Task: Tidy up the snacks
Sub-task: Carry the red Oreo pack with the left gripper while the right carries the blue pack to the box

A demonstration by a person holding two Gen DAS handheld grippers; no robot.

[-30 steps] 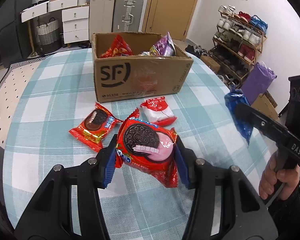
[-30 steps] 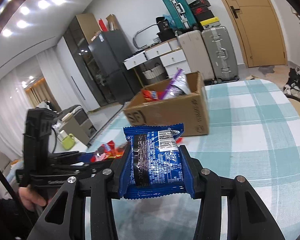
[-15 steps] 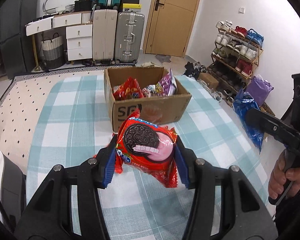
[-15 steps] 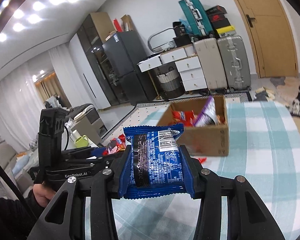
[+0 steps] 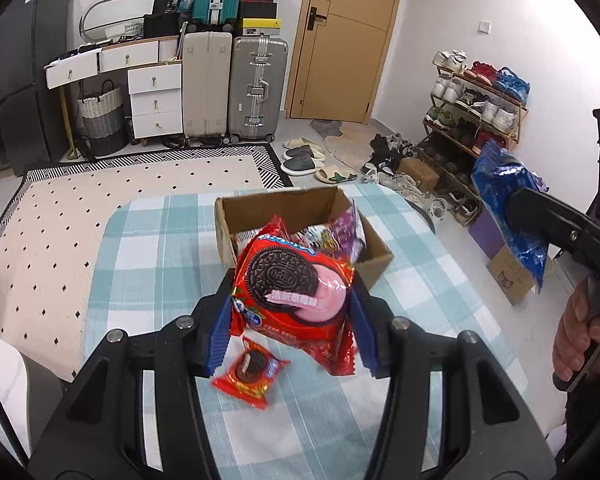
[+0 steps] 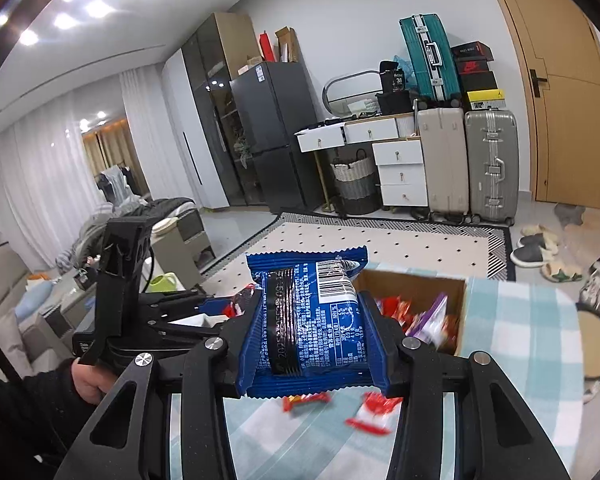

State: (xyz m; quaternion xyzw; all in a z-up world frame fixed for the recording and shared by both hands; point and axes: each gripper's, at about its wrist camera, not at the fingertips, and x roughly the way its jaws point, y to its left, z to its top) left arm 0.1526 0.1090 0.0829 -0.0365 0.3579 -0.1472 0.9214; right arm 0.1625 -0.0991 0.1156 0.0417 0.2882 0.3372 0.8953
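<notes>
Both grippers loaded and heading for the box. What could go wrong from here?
1. The cardboard box already holds packets, a purple one standing above the rim; a drop may land on top and slide out.
2. The left gripper and right gripper are close together; converging on the box risks a clash.
3. The red Oreo pack is pinched at its crinkly sides, as is the blue pack; either may slip.

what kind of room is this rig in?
Most likely a lived-in apartment living room by the entry: shoe rack beside the door, suitcases against the wall, fridge, and a checked-cloth table holding the snack box.
</notes>
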